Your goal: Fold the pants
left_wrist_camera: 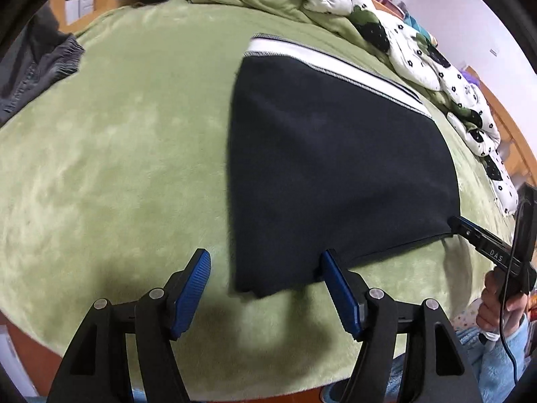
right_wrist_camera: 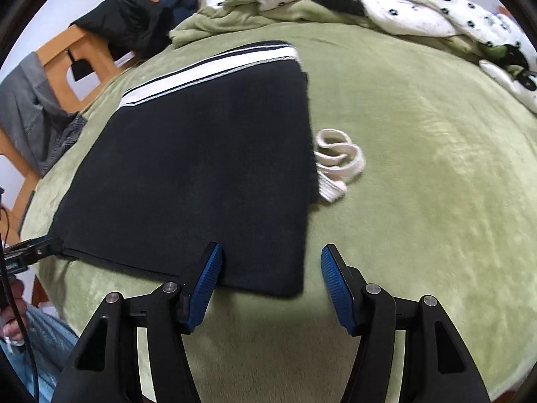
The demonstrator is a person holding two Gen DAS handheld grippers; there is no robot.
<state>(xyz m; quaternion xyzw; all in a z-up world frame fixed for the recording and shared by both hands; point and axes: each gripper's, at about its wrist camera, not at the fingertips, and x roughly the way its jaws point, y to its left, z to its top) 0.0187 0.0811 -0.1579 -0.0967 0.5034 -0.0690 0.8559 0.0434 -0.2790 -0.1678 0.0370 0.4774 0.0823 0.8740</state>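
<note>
On the green blanket (left_wrist_camera: 117, 154) the pants (right_wrist_camera: 188, 168) lie in a flat, seemingly finished fold, waistband at the far edge, while left gripper (left_wrist_camera: 265, 288) and right gripper (right_wrist_camera: 272, 285) straddle its near corners, jaws apart, pinching nothing.

pants (right_wrist_camera: 188, 168): flat on blanket (right_wrist_camera: 419, 201), waistband at far end
cord (right_wrist_camera: 339, 164): on blanket, touching pants' right edge
quilt (right_wrist_camera: 386, 3): bunched behind pants, far side of bed
jacket (right_wrist_camera: 134, 23): far left, over bed frame (right_wrist_camera: 57, 53)
left gripper (left_wrist_camera: 265, 288): at pants' near-left corner
right gripper (right_wrist_camera: 272, 288): at near-right corner
</note>
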